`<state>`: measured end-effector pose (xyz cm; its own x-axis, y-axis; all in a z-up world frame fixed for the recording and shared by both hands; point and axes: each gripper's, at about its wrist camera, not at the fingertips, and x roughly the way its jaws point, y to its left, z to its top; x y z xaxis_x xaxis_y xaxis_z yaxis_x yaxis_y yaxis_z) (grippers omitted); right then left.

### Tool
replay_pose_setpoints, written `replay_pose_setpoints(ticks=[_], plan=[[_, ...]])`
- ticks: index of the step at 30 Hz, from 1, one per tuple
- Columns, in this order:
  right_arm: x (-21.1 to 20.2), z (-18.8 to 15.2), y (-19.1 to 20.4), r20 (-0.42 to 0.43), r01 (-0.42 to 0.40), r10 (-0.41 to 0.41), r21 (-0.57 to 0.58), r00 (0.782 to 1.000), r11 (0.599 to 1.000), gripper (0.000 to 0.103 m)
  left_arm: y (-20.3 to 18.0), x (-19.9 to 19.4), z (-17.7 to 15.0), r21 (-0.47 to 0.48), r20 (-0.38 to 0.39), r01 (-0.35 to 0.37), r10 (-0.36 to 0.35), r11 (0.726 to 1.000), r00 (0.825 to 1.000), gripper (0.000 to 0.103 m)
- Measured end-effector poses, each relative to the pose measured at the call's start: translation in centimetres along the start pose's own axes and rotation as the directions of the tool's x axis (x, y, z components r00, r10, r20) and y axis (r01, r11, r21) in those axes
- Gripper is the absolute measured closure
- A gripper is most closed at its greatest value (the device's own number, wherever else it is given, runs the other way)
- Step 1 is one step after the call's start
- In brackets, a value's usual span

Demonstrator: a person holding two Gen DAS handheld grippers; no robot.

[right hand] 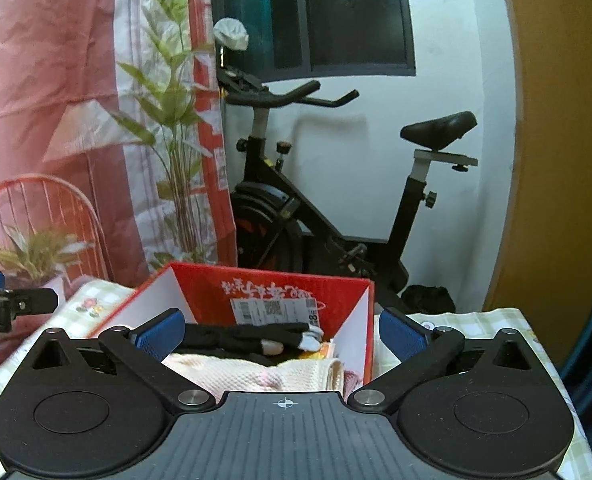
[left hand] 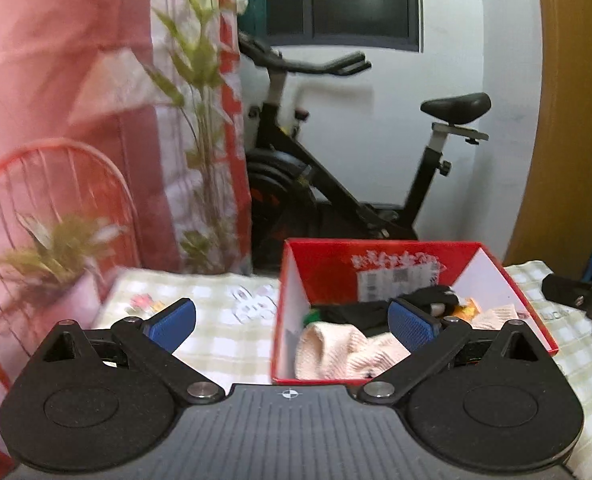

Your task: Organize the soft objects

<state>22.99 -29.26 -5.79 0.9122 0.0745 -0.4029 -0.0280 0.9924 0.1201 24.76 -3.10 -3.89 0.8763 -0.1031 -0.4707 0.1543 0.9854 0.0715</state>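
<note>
Left gripper (left hand: 292, 322) — jaws spread wide, nothing between the pads. Right gripper (right hand: 282, 334) likewise apart and empty. Red box (left hand: 376, 258) sits on the checked-cloth table (left hand: 216, 344); inside lie a cream knitted cloth (left hand: 336, 350) and a black glove (right hand: 256, 336), glove on top toward the far wall.

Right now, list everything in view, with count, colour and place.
Red cardboard box: one, open, on the table.
Folded cream knitted cloth: one, in the box, nearest the cameras.
Black glove: one, white-tipped, in the box behind the cloth.
Checked green-and-white tablecloth: one, under the box.
Black exercise bike: one, by the white wall.
Green leafy plants: two, left of the box.
Left hand-held gripper: black, blue pads, open.
Right hand-held gripper: same, open.
</note>
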Motion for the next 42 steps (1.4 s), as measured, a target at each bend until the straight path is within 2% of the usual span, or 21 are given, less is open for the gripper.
replay_pose_setpoints(ticks=[4, 6, 9, 13, 20, 29, 42], plan=[[-2.7, 1.3, 0.3, 0.028, 0.012, -0.012, 0.011, 1.000, 1.000, 0.000, 0.9, -3.3, 1.1, -0.045, 0.054, 0.069, -0.067, 0.997, 0.996, 0.000], [-4.3, 1.9, 0.7, 0.043, 0.028, -0.028, 0.006, 0.999, 1.000, 0.000, 1.3, -4.5, 1.7, -0.072, 0.046, 0.084, -0.081, 0.994, 0.996, 0.000], [-6.8, 2.9, 1.4, 0.059, 0.053, -0.053, -0.009, 0.997, 0.999, 0.000, 1.7, -7.1, 2.5, -0.080, 0.061, 0.068, -0.063, 0.994, 0.996, 0.000], [-10.0, 3.9, 1.9, 0.089, 0.049, -0.049, 0.000, 0.995, 0.999, 0.000, 1.5, -10.6, 3.2, -0.055, 0.114, -0.006, 0.012, 0.998, 0.993, 0.000], [-14.2, 4.7, 2.5, 0.117, 0.062, -0.063, 0.010, 0.991, 0.998, 0.000, 1.8, -14.7, 4.1, -0.086, 0.160, 0.005, 0.009, 0.996, 0.987, 0.000], [-15.9, 4.5, 3.4, 0.113, 0.056, -0.055, -0.003, 0.992, 0.998, 0.000, 1.8, -15.6, 3.8, -0.079, 0.161, -0.012, 0.025, 0.997, 0.987, 0.000], [-15.9, 4.5, 3.1, 0.107, 0.065, -0.065, 0.012, 0.992, 0.998, 0.000, 1.9, -15.5, 3.5, -0.083, 0.147, -0.021, 0.033, 0.996, 0.989, 0.000]])
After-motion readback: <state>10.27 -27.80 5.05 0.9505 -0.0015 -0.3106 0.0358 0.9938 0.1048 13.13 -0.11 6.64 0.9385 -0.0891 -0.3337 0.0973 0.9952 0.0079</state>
